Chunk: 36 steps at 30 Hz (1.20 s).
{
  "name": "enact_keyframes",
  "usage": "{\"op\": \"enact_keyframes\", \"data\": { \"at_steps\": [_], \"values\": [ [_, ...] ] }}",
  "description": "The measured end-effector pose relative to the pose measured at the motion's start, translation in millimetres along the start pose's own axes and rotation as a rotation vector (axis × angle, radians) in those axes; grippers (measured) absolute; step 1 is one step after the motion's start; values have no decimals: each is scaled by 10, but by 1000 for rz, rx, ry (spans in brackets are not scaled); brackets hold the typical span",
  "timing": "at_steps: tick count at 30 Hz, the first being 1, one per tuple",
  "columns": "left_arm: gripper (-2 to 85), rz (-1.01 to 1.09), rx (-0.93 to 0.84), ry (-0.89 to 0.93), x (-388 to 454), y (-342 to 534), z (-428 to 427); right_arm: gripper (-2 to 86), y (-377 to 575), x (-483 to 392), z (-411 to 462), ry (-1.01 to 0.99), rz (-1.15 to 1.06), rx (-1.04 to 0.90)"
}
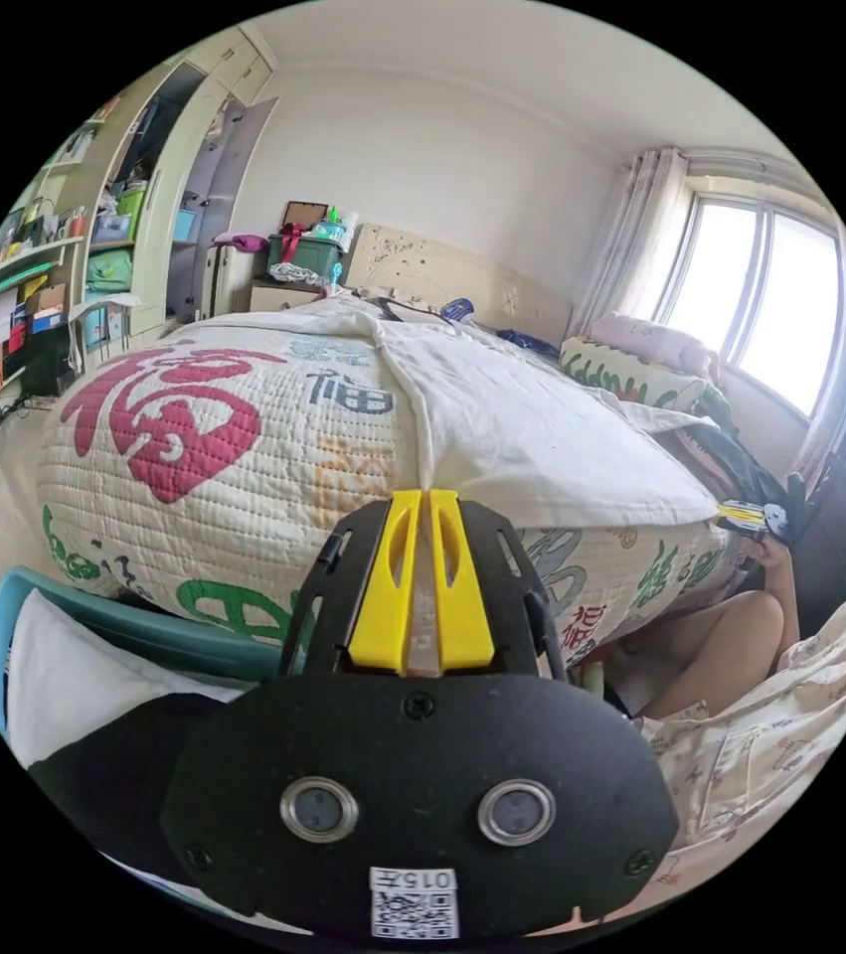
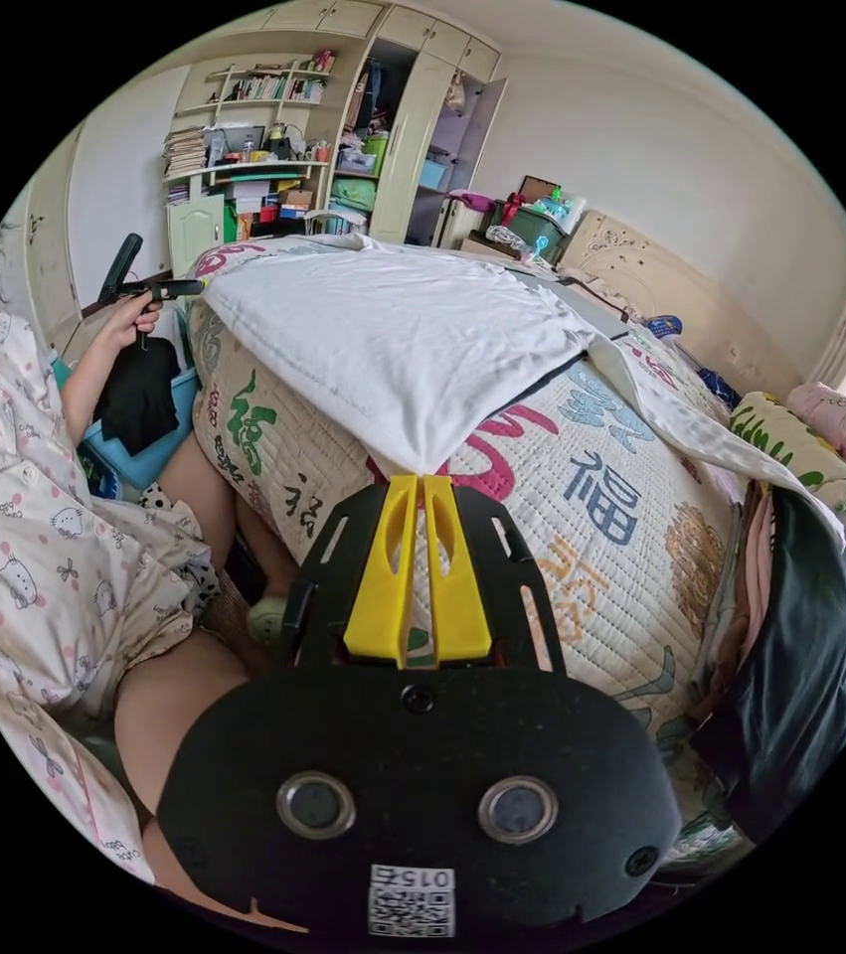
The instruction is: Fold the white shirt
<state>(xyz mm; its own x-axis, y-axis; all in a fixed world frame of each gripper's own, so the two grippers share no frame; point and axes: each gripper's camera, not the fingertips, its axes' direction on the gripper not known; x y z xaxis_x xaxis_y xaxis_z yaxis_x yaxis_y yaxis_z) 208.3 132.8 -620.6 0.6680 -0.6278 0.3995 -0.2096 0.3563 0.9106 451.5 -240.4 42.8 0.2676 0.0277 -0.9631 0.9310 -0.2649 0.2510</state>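
In the left gripper view, the left gripper [image 1: 429,494] has its yellow jaws pressed together on a gathered edge of the white shirt [image 1: 532,427], which lies spread over the quilted bedspread [image 1: 194,437]. A blue basket [image 1: 144,631] sits below, partly hidden by the gripper's black body.

In the right gripper view, the right gripper [image 2: 421,480] pinches a corner of the white shirt [image 2: 393,328] between closed jaws. The shirt's far edge is cut off behind its own fold. The person's hand [image 2: 129,318] holds the left gripper [image 2: 202,286] at the opposite corner; its jaws are too small to make out there.
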Motion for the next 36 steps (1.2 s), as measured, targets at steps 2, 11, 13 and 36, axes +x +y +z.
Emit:
{"op": "enact_keyframes", "data": {
  "at_steps": [2, 11, 13, 36],
  "values": [
    [6, 9, 11, 5, -96, 185, 23, -6, -74, 27, -24, -5, 4, 6],
    [17, 142, 161, -47, -490, 917, -220, 51, -342, 327, -209, -92, 19, 43],
    [14, 235, 235, 27, -442, 1005, -240, 62, -371, 476, -301, -121, 40, 72],
    [11, 1149, -300, 590, 1935, 2141, 3414, 103, -1724, 4196, -1702, 727, 866, 368]
  ]
}}
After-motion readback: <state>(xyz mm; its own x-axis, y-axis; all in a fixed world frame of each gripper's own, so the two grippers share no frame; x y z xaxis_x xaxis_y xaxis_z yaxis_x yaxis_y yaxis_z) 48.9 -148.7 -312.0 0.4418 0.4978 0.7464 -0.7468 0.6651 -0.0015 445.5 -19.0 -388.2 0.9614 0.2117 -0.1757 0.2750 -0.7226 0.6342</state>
